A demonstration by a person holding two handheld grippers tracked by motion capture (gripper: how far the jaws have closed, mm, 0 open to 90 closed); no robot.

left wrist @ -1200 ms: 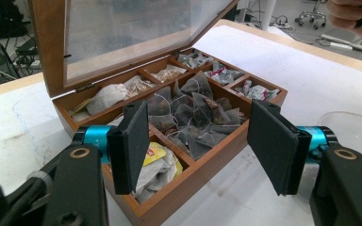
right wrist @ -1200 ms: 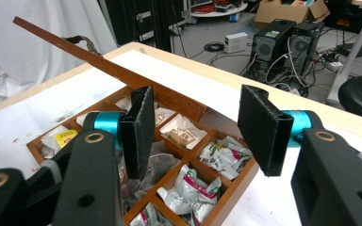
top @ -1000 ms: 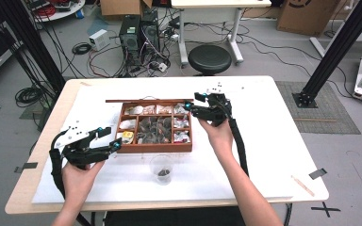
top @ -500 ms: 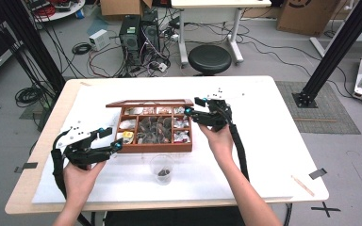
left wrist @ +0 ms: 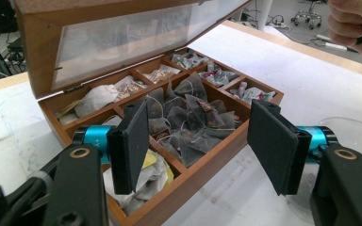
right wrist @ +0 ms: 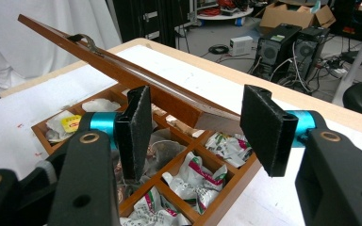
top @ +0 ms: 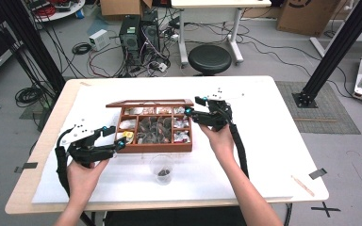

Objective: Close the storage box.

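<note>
A clear plastic cup [top: 162,168] stands on the white desk [top: 273,155] nearest the person, between the two forearms. Just beyond it sits the wooden tea box [top: 153,128], its compartments filled with tea bags [left wrist: 188,117]. The left tool [top: 114,139] is at the box's left edge, jaws apart and empty. The right tool [top: 192,107] is at the box's far right corner, jaws apart, beside the raised lid [right wrist: 118,70]. The lid is tilted, partly open over the rear compartments.
</note>
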